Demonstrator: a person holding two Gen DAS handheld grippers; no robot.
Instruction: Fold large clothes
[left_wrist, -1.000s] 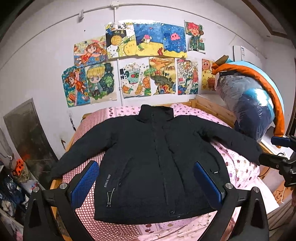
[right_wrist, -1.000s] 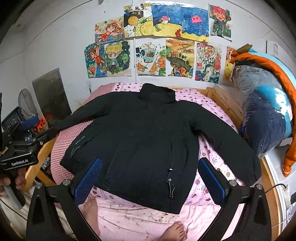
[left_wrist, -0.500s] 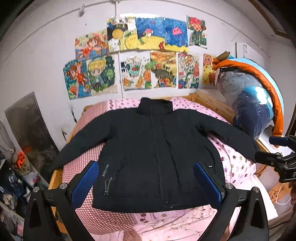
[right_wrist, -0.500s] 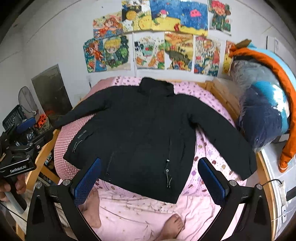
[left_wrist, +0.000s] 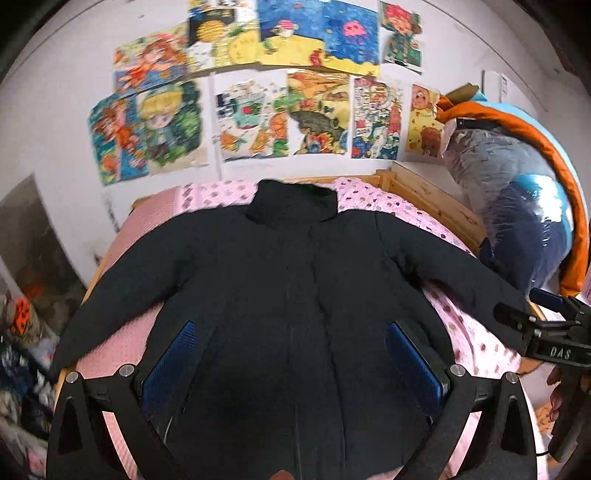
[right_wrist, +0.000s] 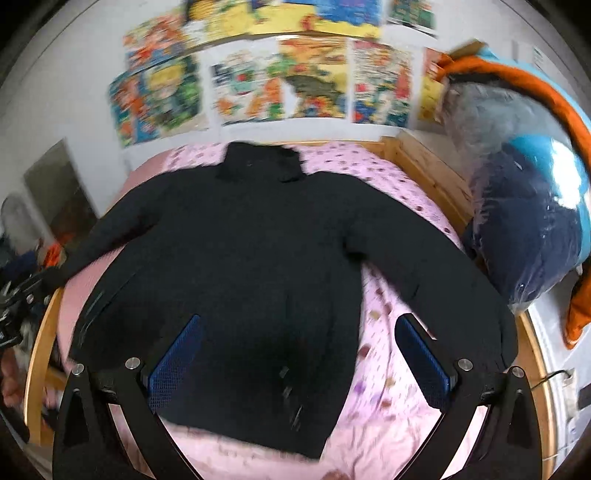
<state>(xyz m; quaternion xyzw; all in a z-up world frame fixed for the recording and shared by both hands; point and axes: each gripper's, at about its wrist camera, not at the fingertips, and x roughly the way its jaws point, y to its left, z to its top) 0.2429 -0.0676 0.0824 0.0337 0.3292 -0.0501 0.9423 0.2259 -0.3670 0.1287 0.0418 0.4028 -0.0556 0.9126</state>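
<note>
Both grippers are held with their jaws spread wide and nothing is gripped between them. From the left wrist view, the left gripper (left_wrist: 291, 363) is seen above the lower body of a black jacket (left_wrist: 295, 295), with its blue pads (left_wrist: 168, 363) framing the hem region on either side of the front zip line. The jacket is laid flat, front up, on a bed covered with a pink spotted sheet (left_wrist: 476, 332); its collar is pointed toward the far wall and both sleeves are spread outward and down toward the bed's sides. In that same view the right gripper (left_wrist: 546, 332) is seen at the right edge, just beyond the cuff of the jacket's sleeve on that side, though contact cannot be judged.

From the right wrist view, the right gripper (right_wrist: 299, 363) is positioned over the jacket (right_wrist: 240, 258) nearer its right-hand half: one pad (right_wrist: 177, 363) is seen over the black fabric, while the other is seen over the bare pink sheet (right_wrist: 384, 369) between the body and the sleeve. Much of this view is blurred by motion.

Colourful drawings (left_wrist: 258, 92) are fixed to the white wall behind the bed, and a bundle in clear plastic (left_wrist: 517, 206) is stacked beside the wooden bed frame (left_wrist: 428, 199).
</note>
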